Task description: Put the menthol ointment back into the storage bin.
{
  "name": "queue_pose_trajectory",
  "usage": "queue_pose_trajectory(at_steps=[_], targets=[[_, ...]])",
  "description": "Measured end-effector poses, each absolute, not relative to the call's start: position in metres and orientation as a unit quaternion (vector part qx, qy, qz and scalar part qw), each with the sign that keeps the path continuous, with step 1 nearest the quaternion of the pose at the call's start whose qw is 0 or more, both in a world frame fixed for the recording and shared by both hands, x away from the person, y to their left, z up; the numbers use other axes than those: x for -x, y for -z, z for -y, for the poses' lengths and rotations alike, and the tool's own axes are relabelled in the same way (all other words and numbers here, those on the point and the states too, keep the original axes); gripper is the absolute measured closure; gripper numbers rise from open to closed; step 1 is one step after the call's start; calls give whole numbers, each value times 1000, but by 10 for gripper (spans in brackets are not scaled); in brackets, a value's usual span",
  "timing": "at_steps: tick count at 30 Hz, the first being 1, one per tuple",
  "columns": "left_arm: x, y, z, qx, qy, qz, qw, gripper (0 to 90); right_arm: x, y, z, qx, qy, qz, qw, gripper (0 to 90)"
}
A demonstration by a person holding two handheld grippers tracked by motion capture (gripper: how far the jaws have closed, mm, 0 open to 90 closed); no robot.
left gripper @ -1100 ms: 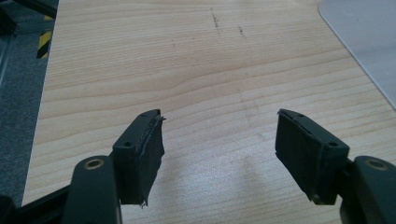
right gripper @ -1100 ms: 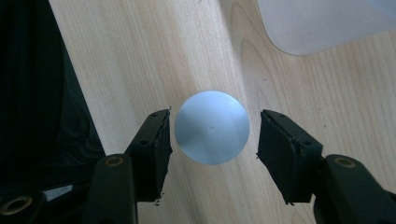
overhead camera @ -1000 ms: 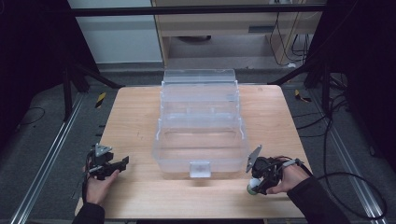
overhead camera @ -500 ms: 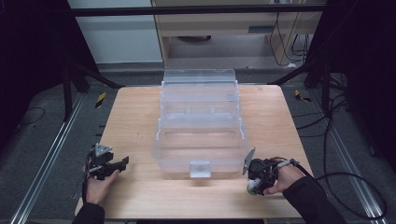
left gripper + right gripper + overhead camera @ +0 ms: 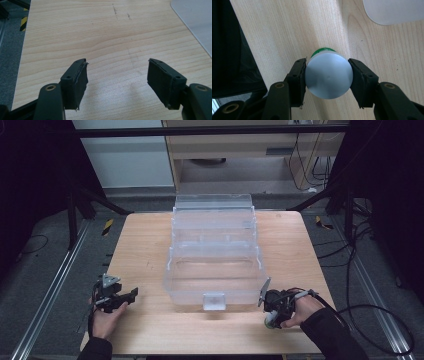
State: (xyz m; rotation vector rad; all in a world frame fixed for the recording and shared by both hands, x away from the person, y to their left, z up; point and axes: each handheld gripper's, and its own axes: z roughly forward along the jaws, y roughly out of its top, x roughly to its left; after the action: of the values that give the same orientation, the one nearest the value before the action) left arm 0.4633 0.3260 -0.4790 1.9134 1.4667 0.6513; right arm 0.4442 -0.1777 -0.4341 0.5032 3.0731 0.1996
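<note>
A small container with a round white cap (image 5: 328,77) and a green body stands on the wooden table near its front right. My right gripper (image 5: 328,63) is shut on the cap, one pad pressing on each side; its jaws have just been closing onto it. In the high view the right gripper (image 5: 272,316) sits just right of the front corner of the clear plastic box (image 5: 215,292). My left gripper (image 5: 131,295) rests at the front left of the table, open, with bare wood between its pads (image 5: 76,82).
The clear tiered box stands open in the middle of the table (image 5: 140,245), its latch facing the person. A corner of it shows in the left gripper view (image 5: 197,20) and the right gripper view (image 5: 394,10). Dark floor, rails and cables surround the table.
The right hand has edged slightly left toward the box's corner. The left hand and the box have kept still.
</note>
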Motion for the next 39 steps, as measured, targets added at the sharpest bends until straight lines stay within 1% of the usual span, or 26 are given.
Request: queue_pose_trajectory(at_steps=[5,16,26,39], targets=[[-464,479,-326,-727,-246,-558,315,320,-445,432,179,-165,-64,-984,7,504],[-464,480,-325,-728,-246,-559,314,322,-444,403,183,-182,-85,-979,14,505],[-464,480,-325,-729,-245,-557,313,322,-446,379,185,-194,-111,-974,29,505],[-464,481,-325,-730,-244,-558,312,322,-448,356,181,-196,-134,-971,37,505]])
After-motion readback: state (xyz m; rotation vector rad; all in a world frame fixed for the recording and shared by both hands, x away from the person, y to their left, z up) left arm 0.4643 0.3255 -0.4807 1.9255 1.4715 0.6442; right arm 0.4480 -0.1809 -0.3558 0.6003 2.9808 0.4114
